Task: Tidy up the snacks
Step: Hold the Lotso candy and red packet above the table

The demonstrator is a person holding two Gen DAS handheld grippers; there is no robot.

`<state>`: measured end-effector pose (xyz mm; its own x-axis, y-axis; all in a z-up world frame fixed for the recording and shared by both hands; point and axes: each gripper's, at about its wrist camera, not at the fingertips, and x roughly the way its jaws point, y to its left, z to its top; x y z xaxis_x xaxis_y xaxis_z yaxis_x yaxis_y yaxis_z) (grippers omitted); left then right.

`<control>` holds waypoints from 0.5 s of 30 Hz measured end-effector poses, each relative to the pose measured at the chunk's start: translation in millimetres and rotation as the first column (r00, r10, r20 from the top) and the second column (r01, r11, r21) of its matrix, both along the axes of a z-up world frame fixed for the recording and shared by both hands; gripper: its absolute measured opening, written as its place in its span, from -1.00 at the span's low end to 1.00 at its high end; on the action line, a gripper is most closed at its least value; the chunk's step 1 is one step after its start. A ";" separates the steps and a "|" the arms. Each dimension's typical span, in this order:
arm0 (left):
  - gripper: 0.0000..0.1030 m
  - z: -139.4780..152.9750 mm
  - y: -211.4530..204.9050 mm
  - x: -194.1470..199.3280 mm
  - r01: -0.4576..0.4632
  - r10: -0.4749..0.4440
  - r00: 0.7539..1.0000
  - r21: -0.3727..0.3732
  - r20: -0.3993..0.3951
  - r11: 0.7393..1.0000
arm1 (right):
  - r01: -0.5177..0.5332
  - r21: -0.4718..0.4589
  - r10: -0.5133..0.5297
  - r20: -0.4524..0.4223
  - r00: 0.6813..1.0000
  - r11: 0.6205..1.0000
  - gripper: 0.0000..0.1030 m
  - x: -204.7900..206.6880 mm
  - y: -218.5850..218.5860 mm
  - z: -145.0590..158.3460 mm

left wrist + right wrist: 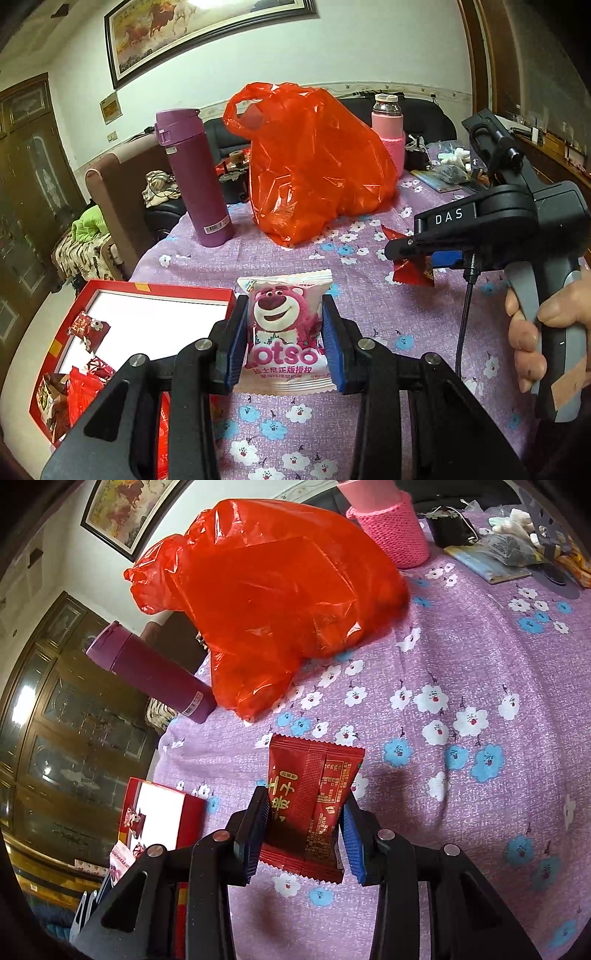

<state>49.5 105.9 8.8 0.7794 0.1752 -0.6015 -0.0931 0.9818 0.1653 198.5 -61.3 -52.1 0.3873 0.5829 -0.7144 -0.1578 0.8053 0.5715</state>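
Across the floral-clothed counter point(369, 295), a red plastic bag point(317, 162) stands behind the red box point(110, 291) at left, while left gripper point(286, 336) fingers clamp a pink bear-print snack packet point(284, 325) and right gripper point(306, 830) fingers clamp a dark red snack packet point(310, 797).

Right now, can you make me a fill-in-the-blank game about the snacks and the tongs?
1. The left tongs hold a pink packet with a ____ printed on it.
2. The right tongs hold a packet coloured ____.
3. The open box lies on the ____ side of the left wrist view.
4. The upright purple flask stands beside the ____ plastic bag.

Missing words: bear; red; left; red
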 end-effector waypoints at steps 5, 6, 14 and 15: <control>-0.33 -0.8 -1.1 -0.2 0.002 -0.002 1.000 0.000 -0.003 1.000 | -0.001 0.005 0.001 0.000 1.000 1.000 -0.26 0.0 1.9 -0.3; -0.33 -1.0 -0.9 0.2 0.003 -0.003 1.000 -0.001 -0.004 1.000 | 0.000 0.004 0.000 0.001 1.000 1.000 -0.26 0.0 2.1 -0.4; -0.33 -3.3 -1.6 1.1 -0.002 0.002 1.000 -0.004 -0.014 1.000 | -0.004 0.001 0.004 -0.004 1.000 1.000 -0.26 0.1 0.4 -1.3; -0.33 -3.6 -1.7 1.2 -0.002 0.002 1.000 -0.003 -0.014 1.000 | -0.003 0.000 0.003 -0.003 1.000 1.000 -0.26 0.1 0.7 -1.2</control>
